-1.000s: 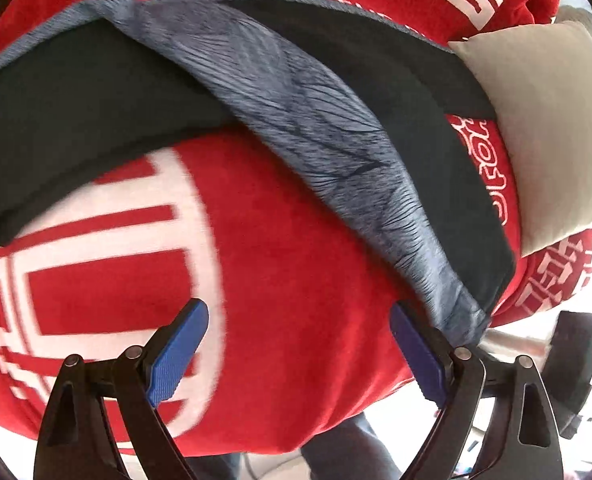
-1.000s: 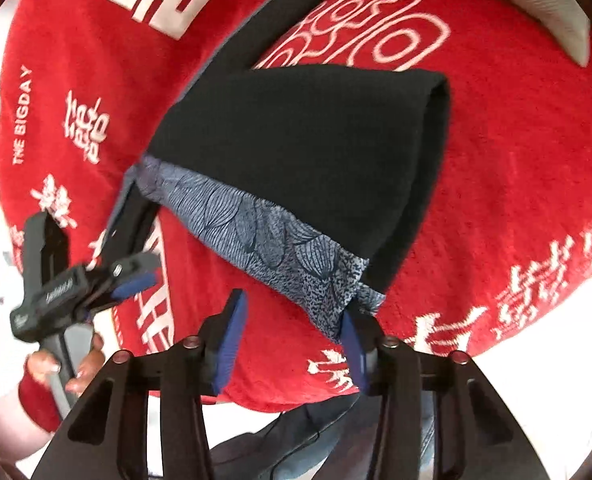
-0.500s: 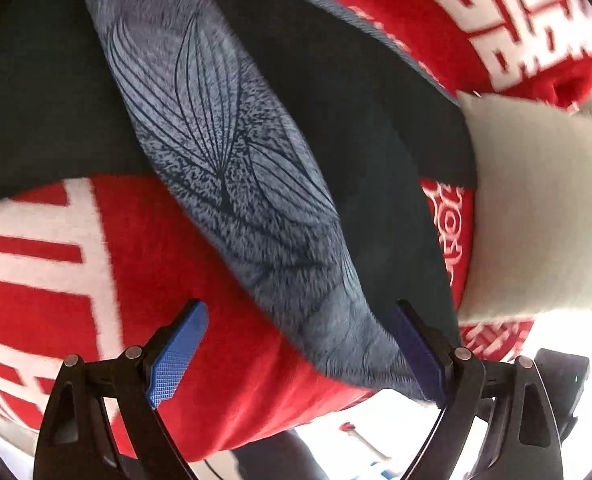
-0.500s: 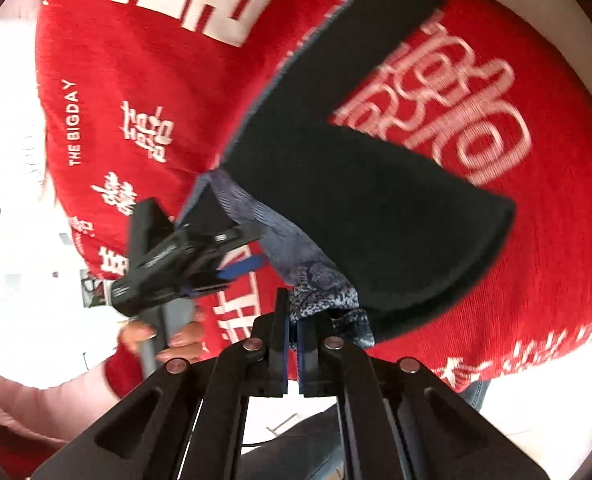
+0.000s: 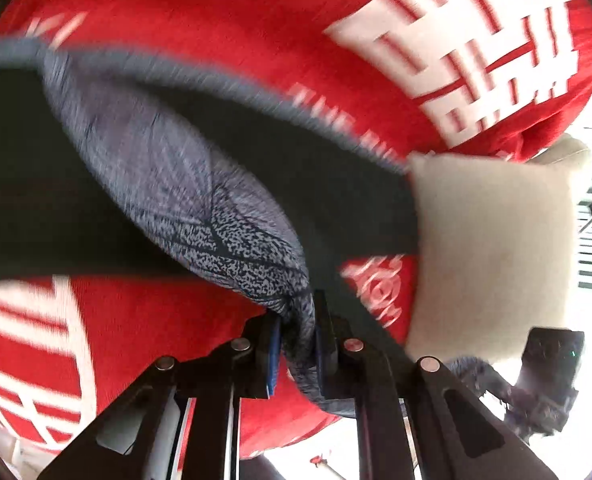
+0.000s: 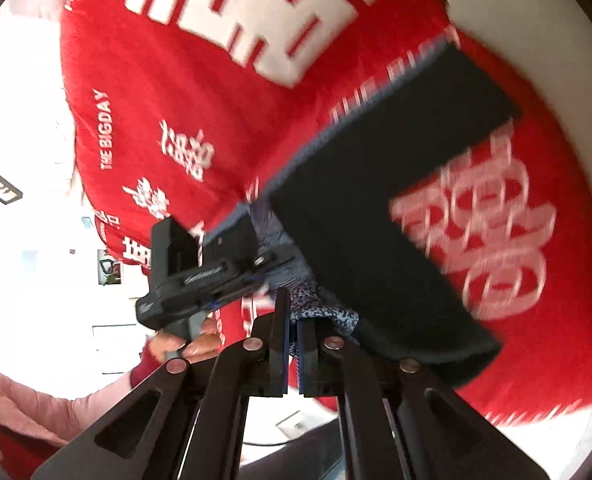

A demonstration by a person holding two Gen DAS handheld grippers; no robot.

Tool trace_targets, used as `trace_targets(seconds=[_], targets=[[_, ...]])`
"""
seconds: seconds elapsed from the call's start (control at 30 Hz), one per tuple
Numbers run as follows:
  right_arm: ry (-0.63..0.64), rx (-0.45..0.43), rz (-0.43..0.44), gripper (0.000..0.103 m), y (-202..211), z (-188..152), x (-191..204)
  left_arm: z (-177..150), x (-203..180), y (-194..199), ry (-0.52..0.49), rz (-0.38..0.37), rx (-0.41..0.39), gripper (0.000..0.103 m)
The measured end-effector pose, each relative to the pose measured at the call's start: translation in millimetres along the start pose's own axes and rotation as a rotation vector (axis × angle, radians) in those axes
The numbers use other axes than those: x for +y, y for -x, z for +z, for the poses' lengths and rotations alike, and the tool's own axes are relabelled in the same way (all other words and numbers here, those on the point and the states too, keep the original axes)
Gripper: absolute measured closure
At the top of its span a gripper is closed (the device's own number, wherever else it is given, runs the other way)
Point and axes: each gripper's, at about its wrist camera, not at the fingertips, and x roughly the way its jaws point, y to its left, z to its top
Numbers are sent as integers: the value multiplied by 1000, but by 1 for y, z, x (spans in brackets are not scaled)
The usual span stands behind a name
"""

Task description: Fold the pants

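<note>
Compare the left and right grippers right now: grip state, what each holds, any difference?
1. The left gripper pinches a thick bunch of the dark pants' blue-grey patterned waistband, jaws slightly apart around it; the right gripper has its jaws nearly together on a thinner bit.
2. The left gripper is seen beside the beige cushion; the right is not.

Shared: both are shut on the same waistband, over the red blanket.
</note>
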Motion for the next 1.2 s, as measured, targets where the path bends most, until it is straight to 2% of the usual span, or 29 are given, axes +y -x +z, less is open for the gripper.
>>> trace_targets(seconds=[0.17,0.23,0.3,0.37,0.4,0.43,0.57,0.63,0.67,0.7,0.77,0.83,0.87,0.9,0.93,1.1,1.17,1.2], targets=[[105,-73,-90,100,10,80,12,52,-30,-6,-79,17,-34,88],[154,-74,-161,100,-3,115,14,76,-40,-24,-116,43,-34,88],[198,-53,-239,100,-21,143,8,94,-42,-38,-149,99,-28,87],[222,-19,-324,100,-43,169,-6,106,-46,-49,-193,193,-22,69],[229,8,-378,100,-58,182,-14,111,-49,-50,-214,256,-42,47],[236,24,-433,100,-70,190,-21,112,-50,-45,-231,290,-66,39],[185,75,-569,95,-96,211,-52,110,-41,-18,-273,351,-102,36],[151,55,-572,70,-90,214,-55,104,-34,-6,-306,424,-116,31],[149,35,-557,45,-85,213,-51,103,-32,-6,-320,457,-116,31],[157,2,-523,35,-77,209,-42,100,-27,-5,-333,495,-113,31],[199,-63,-560,34,-64,199,-24,95,-19,-9,-333,560,-98,31],[295,-172,-638,35,-46,183,0,92,-9,-19,-311,586,-73,31],[312,-188,-636,43,-43,178,5,90,-8,-28,-304,590,-66,31],[323,-193,-622,63,-40,172,8,88,-7,-36,-302,595,-59,31],[315,-164,-621,69,-44,166,5,86,-8,-44,-307,604,-52,31],[278,-25,-676,70,-78,157,-33,76,-4,-78,-323,660,-43,31],[268,10,-716,70,-95,156,-52,75,-2,-80,-318,676,-76,20],[270,20,-742,73,-103,160,-60,77,0,-80,-314,678,-90,16]])
